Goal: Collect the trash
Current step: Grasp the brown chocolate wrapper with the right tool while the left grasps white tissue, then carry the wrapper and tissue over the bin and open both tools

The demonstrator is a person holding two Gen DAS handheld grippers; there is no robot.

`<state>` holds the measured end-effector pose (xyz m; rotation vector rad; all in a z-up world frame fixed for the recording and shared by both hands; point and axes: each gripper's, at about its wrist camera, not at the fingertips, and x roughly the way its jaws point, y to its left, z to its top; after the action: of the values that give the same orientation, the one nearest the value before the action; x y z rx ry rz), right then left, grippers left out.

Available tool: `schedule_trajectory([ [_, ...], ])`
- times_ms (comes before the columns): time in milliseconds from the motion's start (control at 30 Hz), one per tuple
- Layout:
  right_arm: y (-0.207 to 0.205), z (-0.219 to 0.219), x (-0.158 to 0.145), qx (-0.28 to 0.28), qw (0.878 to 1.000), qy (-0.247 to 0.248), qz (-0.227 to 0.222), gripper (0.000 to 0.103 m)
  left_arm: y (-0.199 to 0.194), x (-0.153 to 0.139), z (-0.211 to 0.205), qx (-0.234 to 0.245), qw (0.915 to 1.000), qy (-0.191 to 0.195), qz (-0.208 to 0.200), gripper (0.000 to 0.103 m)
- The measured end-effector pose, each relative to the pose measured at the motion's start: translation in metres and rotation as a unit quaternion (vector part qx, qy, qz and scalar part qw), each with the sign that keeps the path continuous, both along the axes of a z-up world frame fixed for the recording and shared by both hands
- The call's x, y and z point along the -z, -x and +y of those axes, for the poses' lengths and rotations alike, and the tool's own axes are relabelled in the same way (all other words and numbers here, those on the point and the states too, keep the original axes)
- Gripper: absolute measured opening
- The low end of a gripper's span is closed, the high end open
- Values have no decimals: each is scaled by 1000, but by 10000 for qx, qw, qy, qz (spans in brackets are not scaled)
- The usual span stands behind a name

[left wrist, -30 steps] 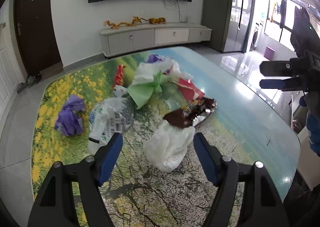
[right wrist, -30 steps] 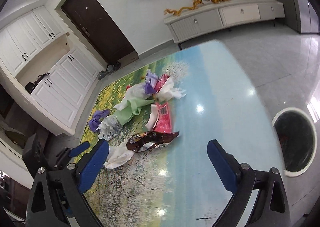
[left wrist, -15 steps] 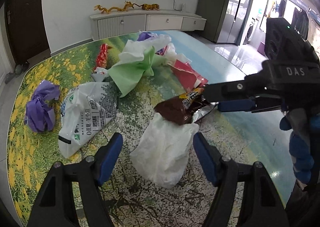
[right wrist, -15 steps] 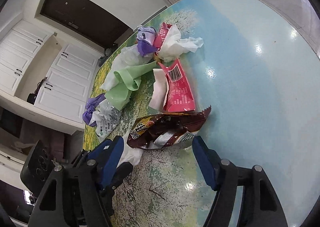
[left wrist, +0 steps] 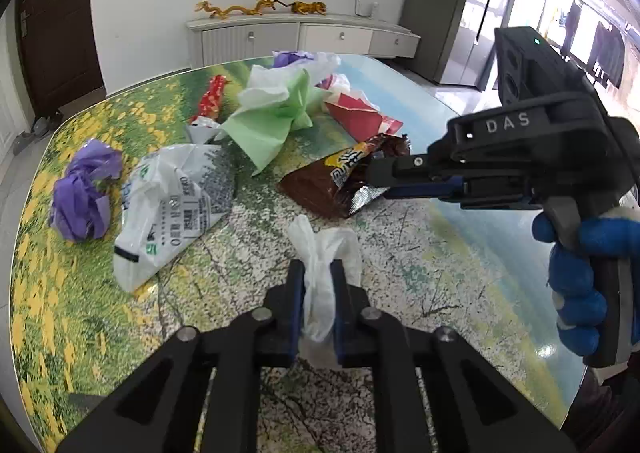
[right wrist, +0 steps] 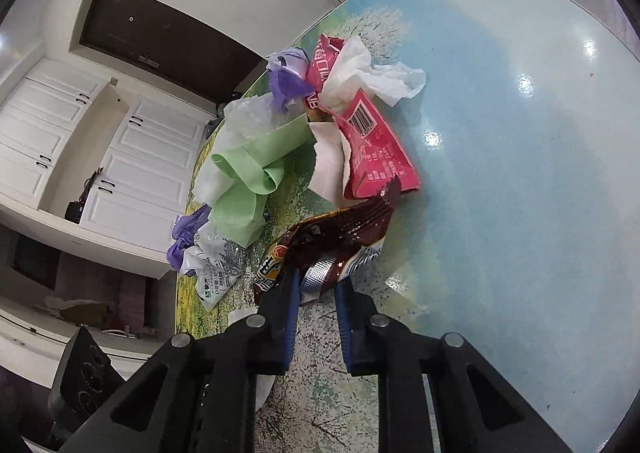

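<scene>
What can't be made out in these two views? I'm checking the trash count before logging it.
- Left wrist view: the near end of the white wad is hidden behind the left gripper.
- Right wrist view: the brown wrapper has its near edge covered by the right gripper, whose jaws are closing.
- Right wrist view: the pink pack hides part of the tissue.
- Both views: small print unreadable.

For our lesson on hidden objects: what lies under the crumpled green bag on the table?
The green bag lies partly over a translucent white bag, whose edges stick out beside it, and on the printed table. Whatever else sits beneath its folds is covered and cannot be seen.
</scene>
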<state>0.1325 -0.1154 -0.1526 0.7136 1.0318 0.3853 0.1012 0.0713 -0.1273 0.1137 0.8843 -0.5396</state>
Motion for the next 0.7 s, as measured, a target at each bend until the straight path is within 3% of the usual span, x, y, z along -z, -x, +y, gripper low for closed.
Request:
schedule_trajectory([
  [400,42,-24,-27,-466,9969,-297,-555,12,22,-25,26,-648,9974,260,-174,6],
  [567,67,-70,-42,-175,9953,-413,-860,12,24,-48,9,-582,9971,399,-291,6],
  [700,91,-122,-58,265,9930,-144,-1142,12,23,-69,-28,-254,9978,458,-416,5],
])
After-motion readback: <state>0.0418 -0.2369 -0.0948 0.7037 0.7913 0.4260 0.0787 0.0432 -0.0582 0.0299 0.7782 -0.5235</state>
